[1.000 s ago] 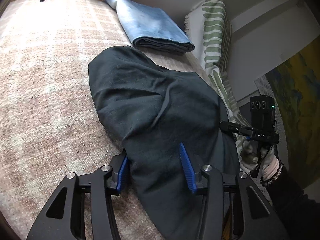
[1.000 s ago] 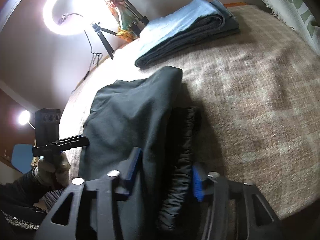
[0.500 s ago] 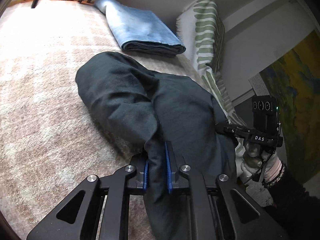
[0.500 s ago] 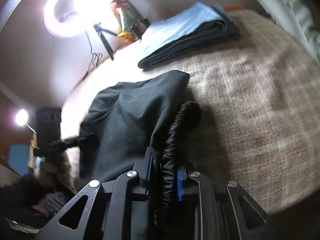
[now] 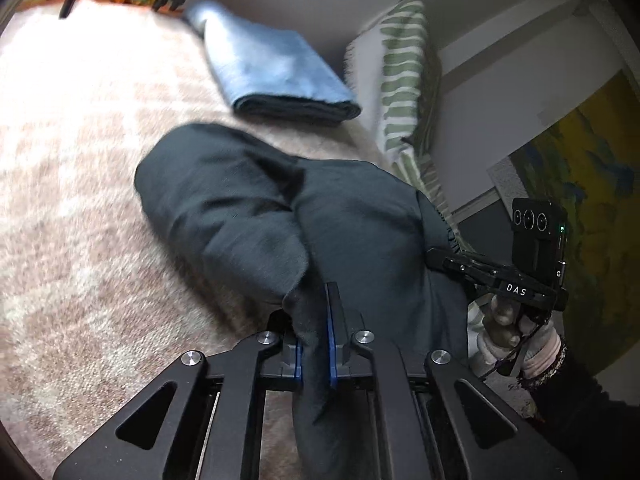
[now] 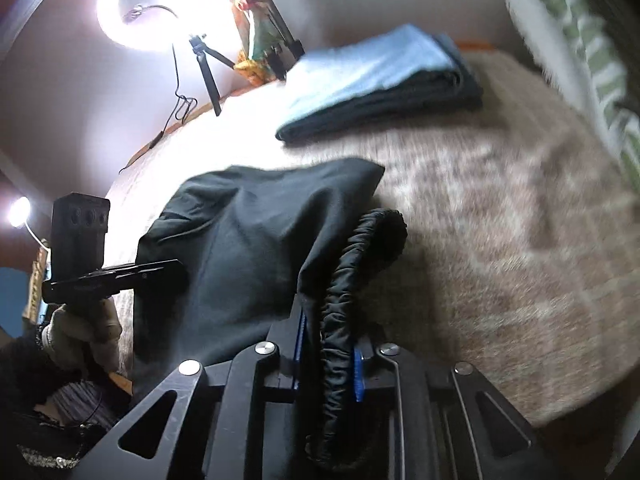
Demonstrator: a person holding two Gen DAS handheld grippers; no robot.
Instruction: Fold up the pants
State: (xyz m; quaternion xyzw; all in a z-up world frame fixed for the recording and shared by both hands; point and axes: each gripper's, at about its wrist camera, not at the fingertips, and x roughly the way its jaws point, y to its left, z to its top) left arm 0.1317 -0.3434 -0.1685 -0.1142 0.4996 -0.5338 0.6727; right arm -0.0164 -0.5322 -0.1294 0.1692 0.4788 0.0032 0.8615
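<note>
- Left wrist view: we record the left gripper [image 5: 314, 332], its two blue-padded fingers [image 5: 330, 344] clamped tight on a fold of the dark pants [image 5: 256, 200]; the jaws have just been closing, with the cloth between them.
- Same view: we list the pants as a bunched dark heap on the bed [image 5: 80, 200], which carries a beige and brown checked cover; one rounded end lies toward the far side, and the near end rises into the fingers.
- Same view: we note a folded blue garment [image 5: 276, 76] lying farther back on the bed, apart from the pants, and a green-and-white striped pillow [image 5: 404, 76] at the right edge, against the wall.
- Same view: we see the right gripper [image 5: 440, 258] at the right, held by a gloved hand [image 5: 508, 336], its tip at the gathered edge of the pants; this view does not show how its fingers stand.
- Right wrist view: we record the right gripper [image 6: 326, 356] with its fingers pressed on the gathered elastic waistband [image 6: 352, 272] of the pants [image 6: 248, 248]; the jaws have just been closing, with the waistband between them.
- Same view: we note the waistband curling up in a loop above the bed [image 6: 500, 240].
- Same view: we see the left gripper [image 6: 176, 270] at the left edge of the pants, in a gloved hand [image 6: 84, 332], and a lit ring light [image 6: 160, 4] behind the bed.
</note>
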